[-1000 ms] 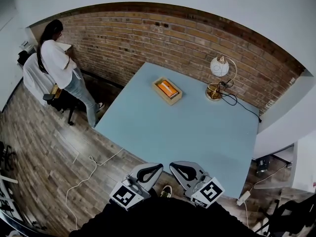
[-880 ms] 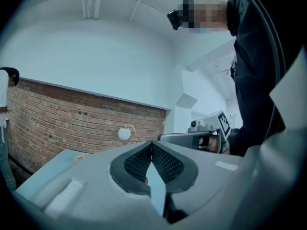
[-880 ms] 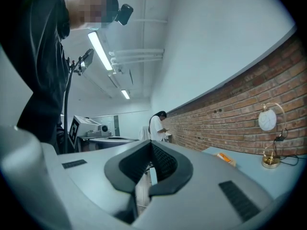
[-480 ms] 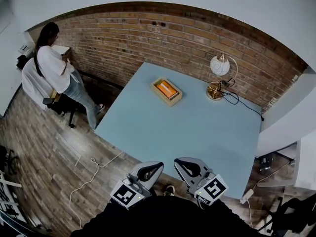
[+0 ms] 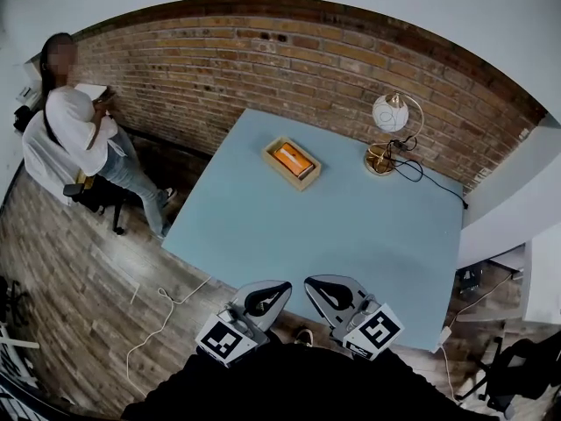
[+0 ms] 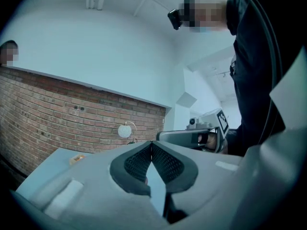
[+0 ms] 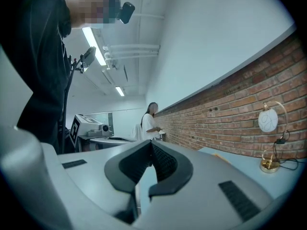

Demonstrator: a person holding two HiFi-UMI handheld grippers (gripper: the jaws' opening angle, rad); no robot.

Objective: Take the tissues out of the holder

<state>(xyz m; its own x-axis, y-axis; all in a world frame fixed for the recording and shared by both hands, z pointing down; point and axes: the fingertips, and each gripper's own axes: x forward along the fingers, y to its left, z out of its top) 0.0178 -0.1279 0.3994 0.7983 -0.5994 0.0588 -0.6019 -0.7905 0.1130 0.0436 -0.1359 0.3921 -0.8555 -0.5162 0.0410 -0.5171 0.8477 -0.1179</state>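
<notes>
Left claw point(image 5: 284, 286), right claw point(image 5: 308, 282) advanced, orange tissues point(image 5: 293, 158) inside wooden holder point(image 5: 282, 173)

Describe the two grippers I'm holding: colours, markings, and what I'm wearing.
The left gripper and right gripper have light grey shells and black loop-shaped jaws lined with cross-hatched pads. Each carries a white cube with black square markers. No cables show on them. The clothing is black.

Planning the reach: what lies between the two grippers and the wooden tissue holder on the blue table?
Nothing: the head view shows only bare light-blue tabletop between the left gripper, the right gripper and the wooden tissue holder.
</notes>
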